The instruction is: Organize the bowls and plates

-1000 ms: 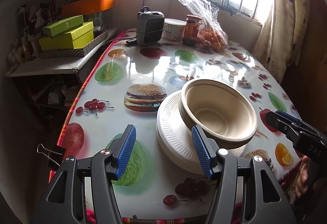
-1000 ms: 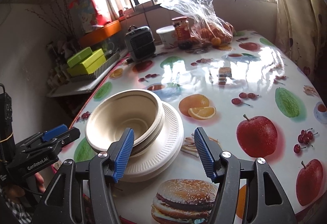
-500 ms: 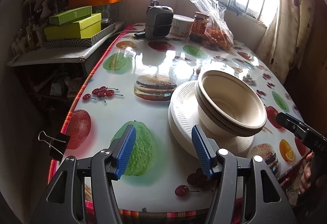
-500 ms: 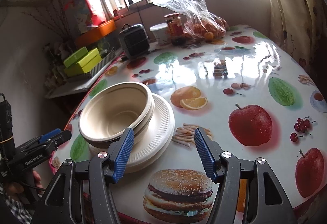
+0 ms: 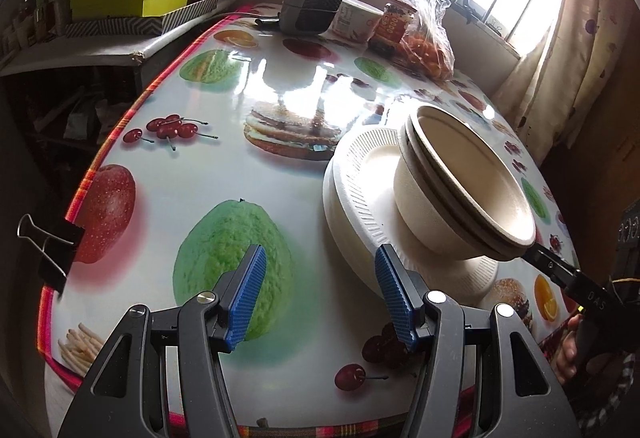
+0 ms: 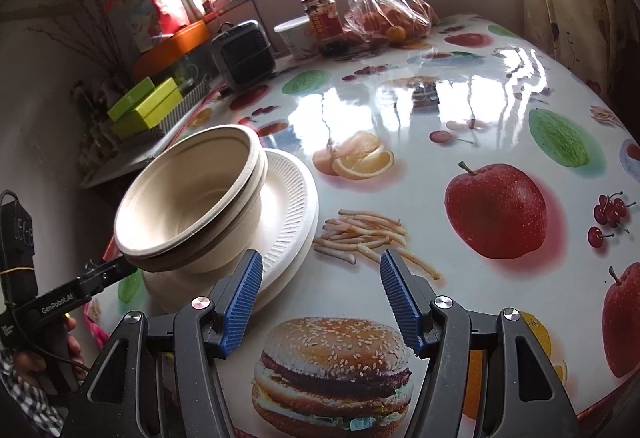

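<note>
My left fingers (image 5: 318, 294) stood apart with nothing between them, only the printed surface (image 5: 256, 174) showing in the gap. My right fingers (image 6: 322, 302) were the same, spread and bare over the burger print. Out from the left pair, the stack lay ahead and off to the right: the inner blue pad sat just beside the near rim of the white plates (image 5: 360, 206), with the nested bowls (image 5: 460, 178) riding on top, tilted, their mouth leaning toward my right hand. From the right pair, the same stack lay ahead and to the left, the left pad close against the plate rim. So the pile sat between my two hands, each about equally near, I judged. The round stack gave no long axis; the overhanging lower bowl lip looked the handiest edge.
</note>
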